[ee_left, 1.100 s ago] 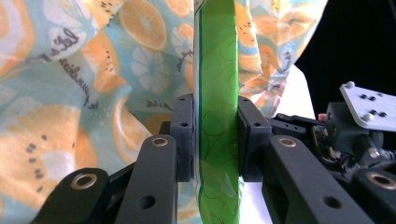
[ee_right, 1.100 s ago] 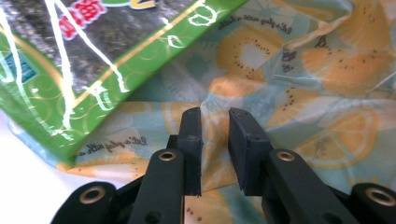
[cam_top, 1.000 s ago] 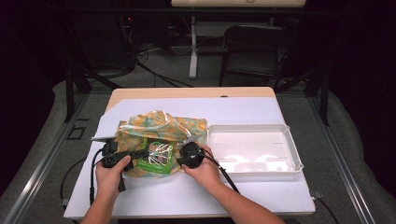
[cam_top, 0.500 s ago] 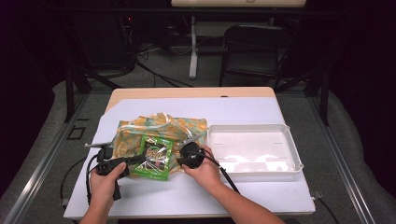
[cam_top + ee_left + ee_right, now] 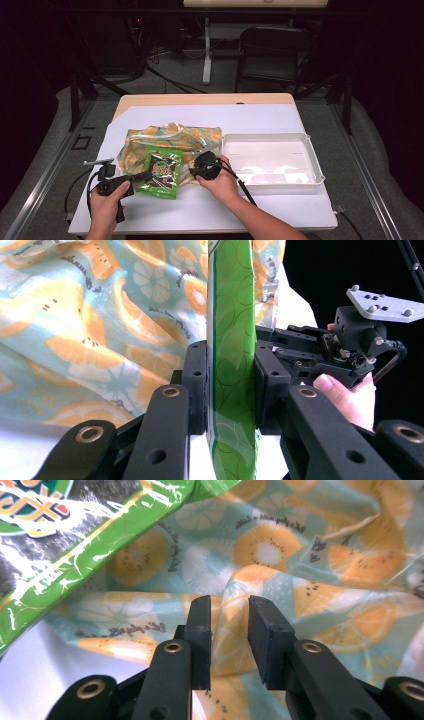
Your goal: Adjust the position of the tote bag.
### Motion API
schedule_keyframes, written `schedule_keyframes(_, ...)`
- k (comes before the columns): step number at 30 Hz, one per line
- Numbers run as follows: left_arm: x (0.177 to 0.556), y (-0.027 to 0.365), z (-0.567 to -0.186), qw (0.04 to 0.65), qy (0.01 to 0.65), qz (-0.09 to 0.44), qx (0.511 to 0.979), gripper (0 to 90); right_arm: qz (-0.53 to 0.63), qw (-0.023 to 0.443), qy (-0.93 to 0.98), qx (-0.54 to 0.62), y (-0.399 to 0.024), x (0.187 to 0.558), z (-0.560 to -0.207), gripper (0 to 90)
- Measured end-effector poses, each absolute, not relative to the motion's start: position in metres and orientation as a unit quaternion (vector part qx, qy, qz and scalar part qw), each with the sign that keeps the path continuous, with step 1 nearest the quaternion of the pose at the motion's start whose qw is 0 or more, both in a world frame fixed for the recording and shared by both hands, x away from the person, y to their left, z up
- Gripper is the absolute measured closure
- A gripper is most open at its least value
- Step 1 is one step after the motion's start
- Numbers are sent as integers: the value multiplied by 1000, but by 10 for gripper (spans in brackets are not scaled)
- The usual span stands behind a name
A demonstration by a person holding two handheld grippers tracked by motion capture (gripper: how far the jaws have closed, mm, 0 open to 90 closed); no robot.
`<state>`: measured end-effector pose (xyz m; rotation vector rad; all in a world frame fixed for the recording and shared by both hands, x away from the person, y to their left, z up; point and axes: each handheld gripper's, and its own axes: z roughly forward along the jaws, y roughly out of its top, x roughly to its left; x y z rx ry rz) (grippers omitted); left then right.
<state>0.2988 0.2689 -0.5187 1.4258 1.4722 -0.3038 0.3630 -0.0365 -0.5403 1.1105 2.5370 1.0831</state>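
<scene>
Snack packet: green glossy foil, dark printed panel with a round logo and orange lettering, flat and rectangular. It is seen lying partly on the fruit-print bag and partly on the white table cover, left of centre, near the front edge.

Left gripper: clamped on the packet's left edge. In the left gripper view the green foil is pinched edge-on between both pads, with no gap on either side.

Right gripper: jaws set at a narrow gap, just been opening. In the right gripper view the pads are seen apart over a raised fold of the bag; the fold is seen in the gap, but contact with the pads cannot be told. The packet is seen at upper left of that view, clear of the jaws.

Bag: crumpled plastic, pale blue with orange and kiwi slice print, lying flat on the cover just left of the tray. Its contents cannot be told.

White tray: shallow, rectangular, moulded compartments along its near side, set to the right of the bag. Only bare white plastic is seen inside it.
</scene>
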Motion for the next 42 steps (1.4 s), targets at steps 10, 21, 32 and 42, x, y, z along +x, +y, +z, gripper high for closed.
schedule_keyframes(10, 293, 268, -507, 512, 600, -114, 604, 727, 388, 106, 843, 356, -52, 348, -527, 677)
schedule_keyframes(21, 286, 267, -497, 524, 592, -102, 603, 727, 412, 97, 835, 351, -70, 332, -518, 669)
schedule_keyframes(32, 282, 266, -491, 528, 583, -94, 611, 727, 426, 91, 827, 355, -78, 330, -514, 655)
schedule_keyframes(42, 277, 264, -481, 537, 570, -87, 616, 727, 427, 93, 828, 351, -78, 328, -515, 651)
